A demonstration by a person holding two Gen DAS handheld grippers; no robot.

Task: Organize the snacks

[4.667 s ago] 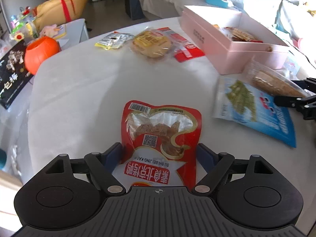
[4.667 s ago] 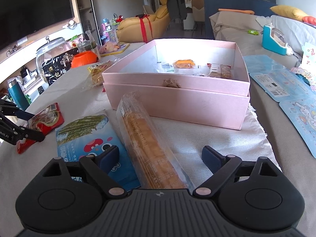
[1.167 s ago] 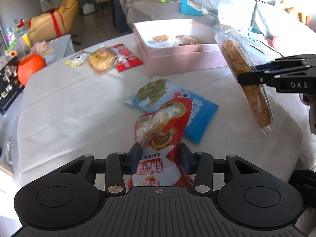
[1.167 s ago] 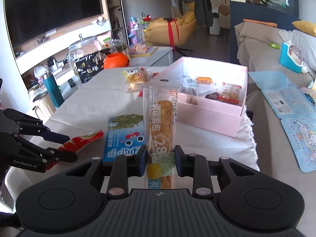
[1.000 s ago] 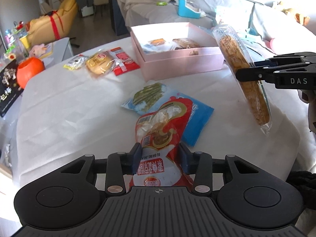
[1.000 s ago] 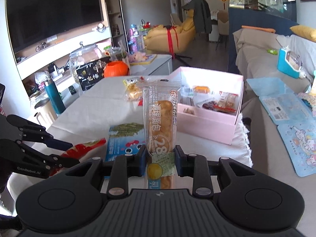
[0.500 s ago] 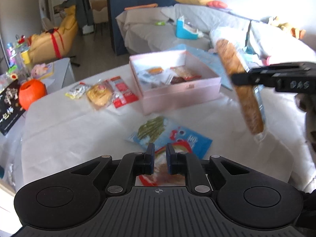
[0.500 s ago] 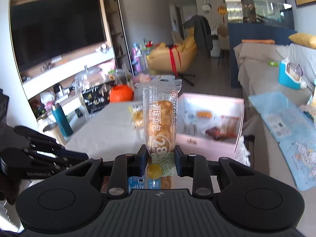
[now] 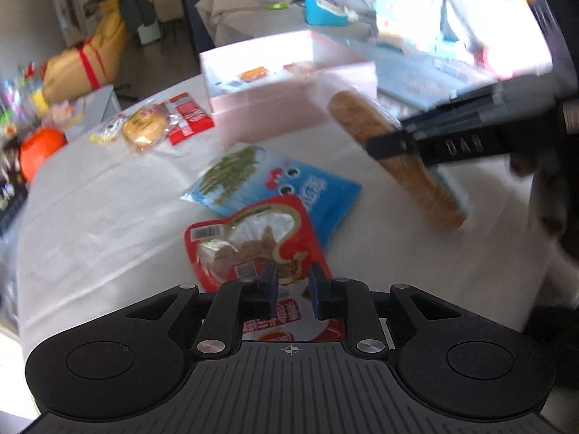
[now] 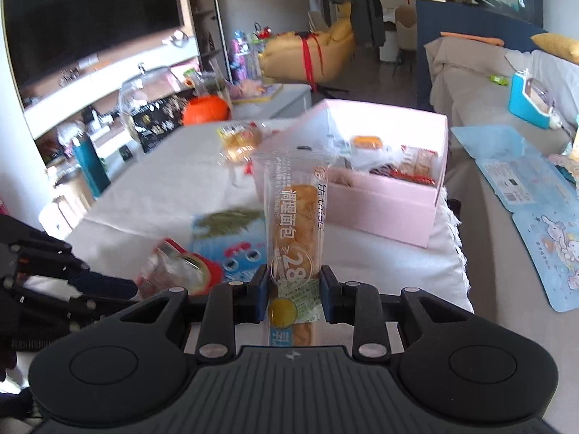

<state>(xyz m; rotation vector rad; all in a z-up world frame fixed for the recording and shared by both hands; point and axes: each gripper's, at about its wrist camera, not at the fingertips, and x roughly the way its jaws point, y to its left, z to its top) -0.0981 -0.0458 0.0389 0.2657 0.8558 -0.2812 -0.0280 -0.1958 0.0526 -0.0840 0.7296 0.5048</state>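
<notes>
A long bread stick in a clear crinkled wrapper [image 10: 295,238] was held upright, clamped between the fingers of the right gripper [image 10: 294,296]. The left gripper [image 9: 291,291] was seen with its fingers drawn together and empty above a glossy red pouch [image 9: 253,238], which lay flat on the white cloth of the worktop [image 9: 108,195], overlapping a blue packet [image 9: 275,181]. A pink rectangular cardboard box [image 10: 383,195], open and part-filled, was shown more clearly by the right wrist view; the left view was blurred.

glossy plastic red packet [image 9: 253,238] and blue packet [image 9: 289,188]; clear shiny bread wrapper [image 10: 295,217]; matt pink cardboard box [image 10: 380,199]; white woven tablecloth [image 9: 108,195].
</notes>
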